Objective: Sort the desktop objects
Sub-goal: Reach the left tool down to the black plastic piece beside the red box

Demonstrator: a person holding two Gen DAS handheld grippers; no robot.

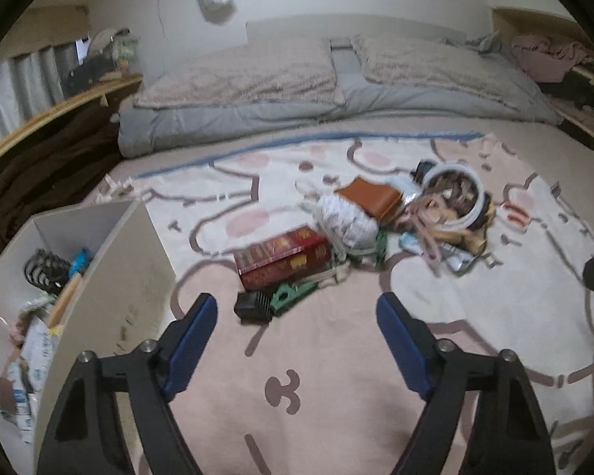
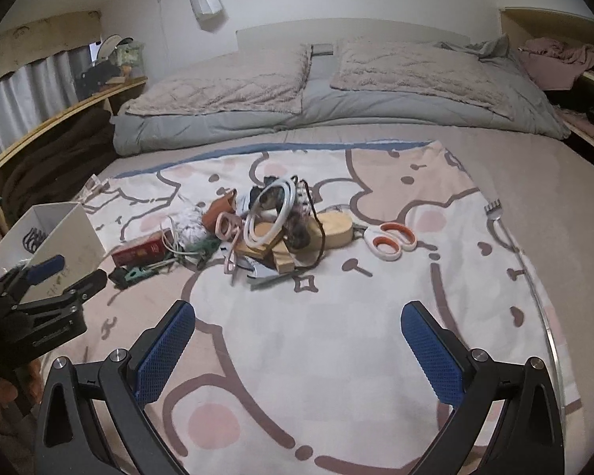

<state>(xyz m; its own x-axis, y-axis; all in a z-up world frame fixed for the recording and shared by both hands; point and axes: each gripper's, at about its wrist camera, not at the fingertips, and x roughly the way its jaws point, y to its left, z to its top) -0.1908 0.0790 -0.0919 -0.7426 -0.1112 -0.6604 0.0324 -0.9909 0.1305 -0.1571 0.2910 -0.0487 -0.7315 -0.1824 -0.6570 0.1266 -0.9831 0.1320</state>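
Two hand-held grippers hang over a cartoon-print blanket (image 2: 336, 316) spread on a bed, each with its blue-padded jaws spread and nothing between them. No earlier picture is given, so only their stance can be told: the left gripper (image 1: 297, 340) points down at bare blanket just short of the clutter pile, and the right gripper (image 2: 297, 352) hovers over bare blanket nearer the viewer than the same pile.

Taking the red box (image 1: 283, 257) as landmark: a small black charger (image 1: 253, 306) and a green clip (image 1: 291, 293) lie just in front of it, closest to the left gripper's fingertips but apart from them. Behind the box sit a white bundle (image 1: 346, 219) and a brown leather pouch (image 1: 370, 196); farther to its right a white ring (image 1: 461, 198) leans amid pink and wooden odds and ends. Orange-handled scissors (image 2: 390, 239) lie well to the right of the pile, alone on the blanket.

Left of the red box stands a white open bin (image 1: 99, 261), already holding a black claw clip (image 1: 45, 271) and some packets.
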